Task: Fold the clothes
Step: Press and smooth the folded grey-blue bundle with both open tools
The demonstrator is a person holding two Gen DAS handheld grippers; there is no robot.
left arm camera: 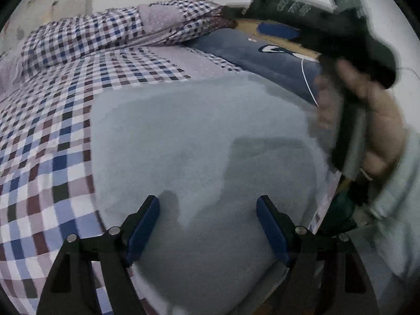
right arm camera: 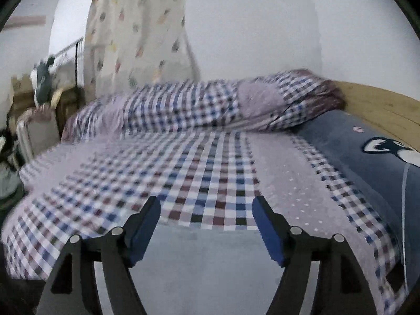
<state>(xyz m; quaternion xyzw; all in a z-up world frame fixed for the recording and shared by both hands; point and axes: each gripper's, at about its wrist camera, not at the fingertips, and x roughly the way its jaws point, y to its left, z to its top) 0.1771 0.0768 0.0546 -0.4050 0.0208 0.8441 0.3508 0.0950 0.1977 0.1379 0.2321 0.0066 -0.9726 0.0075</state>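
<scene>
We hold our left tool (left arm camera: 207, 229) with its fingers spread apart, empty, above a pale grey-blue garment (left arm camera: 204, 136) lying flat on the checked bedsheet (left arm camera: 52, 120). Our right tool (right arm camera: 207, 229) is also spread wide and empty, over the garment's far edge (right arm camera: 210, 262). Our right hand (left arm camera: 372, 120) grips its handle, blurred. A navy pillow (right arm camera: 367, 152) lies at the wooden headboard (right arm camera: 380, 105).

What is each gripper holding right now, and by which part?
Nothing. The left gripper and right gripper are both open over the pale grey garment, with no cloth between the fingers.
</scene>
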